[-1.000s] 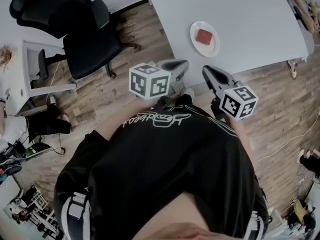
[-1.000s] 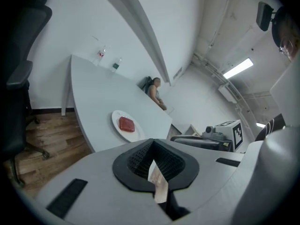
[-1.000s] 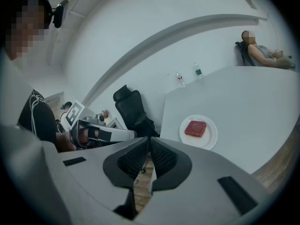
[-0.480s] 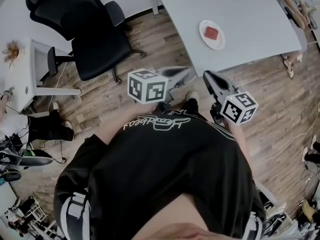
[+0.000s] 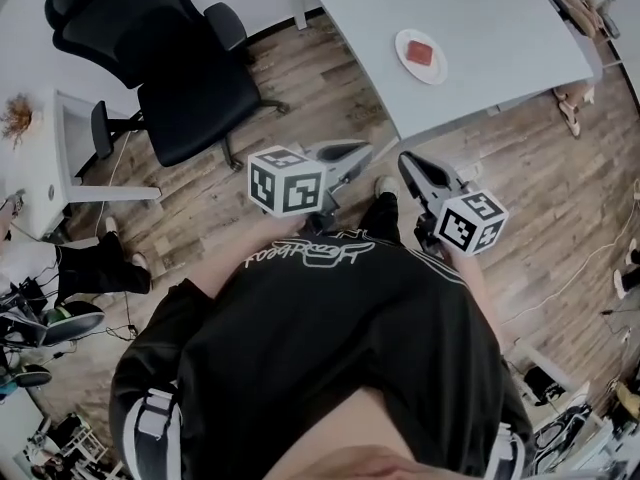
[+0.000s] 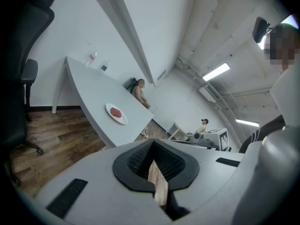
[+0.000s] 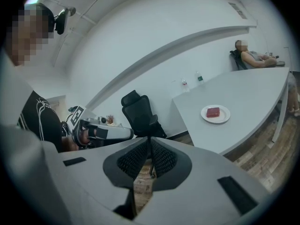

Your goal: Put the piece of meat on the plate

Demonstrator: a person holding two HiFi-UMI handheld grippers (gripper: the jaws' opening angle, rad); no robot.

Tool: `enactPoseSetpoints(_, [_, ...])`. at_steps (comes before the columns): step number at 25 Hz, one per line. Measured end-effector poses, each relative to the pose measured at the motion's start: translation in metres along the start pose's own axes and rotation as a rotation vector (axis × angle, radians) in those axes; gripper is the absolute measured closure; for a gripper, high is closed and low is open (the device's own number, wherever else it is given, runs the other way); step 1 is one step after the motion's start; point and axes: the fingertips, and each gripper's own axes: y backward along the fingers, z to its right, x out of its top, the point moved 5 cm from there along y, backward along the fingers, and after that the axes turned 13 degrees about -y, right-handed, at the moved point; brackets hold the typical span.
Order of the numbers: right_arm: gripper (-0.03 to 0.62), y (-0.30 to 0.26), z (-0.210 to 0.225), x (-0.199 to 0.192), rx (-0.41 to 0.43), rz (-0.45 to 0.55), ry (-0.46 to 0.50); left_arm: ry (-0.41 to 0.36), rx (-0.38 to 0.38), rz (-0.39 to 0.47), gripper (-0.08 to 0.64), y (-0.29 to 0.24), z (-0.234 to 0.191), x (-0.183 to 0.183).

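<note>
A red piece of meat (image 5: 421, 53) lies on a small white plate (image 5: 409, 67) near the grey table's front edge (image 5: 470, 118). Both grippers hang over the wooden floor, well short of the table and pointing toward it. My left gripper (image 5: 366, 150) is shut and holds nothing. My right gripper (image 5: 404, 159) is shut and empty too. The left gripper view has the plate (image 6: 123, 119) and meat (image 6: 116, 111) far beyond the closed jaws (image 6: 152, 144). The right gripper view has the plate (image 7: 225, 117) and meat (image 7: 213, 112) up right of its closed jaws (image 7: 150, 143).
A black office chair (image 5: 170, 58) stands on the floor to the left of the table. Two small bottles (image 7: 199, 77) sit at the table's far end. A person (image 7: 253, 55) sits behind the table's far corner. Cables and clutter line the floor's edges.
Both grippers and the person have backed away from the table together. The plate now looks smaller and higher in the head view, with more floor between it and the grippers. Jaws stayed shut.
</note>
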Motion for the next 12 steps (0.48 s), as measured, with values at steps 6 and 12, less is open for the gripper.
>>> enactPoseSetpoints(6, [0.571, 0.004, -0.003, -0.022, 0.002, -0.021, -0.053, 0.011, -0.031, -0.027, 0.552, 0.0, 0.007, -0.016])
enactPoseSetpoints(12, [0.575, 0.014, -0.005, -0.034, -0.007, -0.023, -0.071, 0.014, -0.049, -0.061, 0.552, -0.001, 0.015, -0.03])
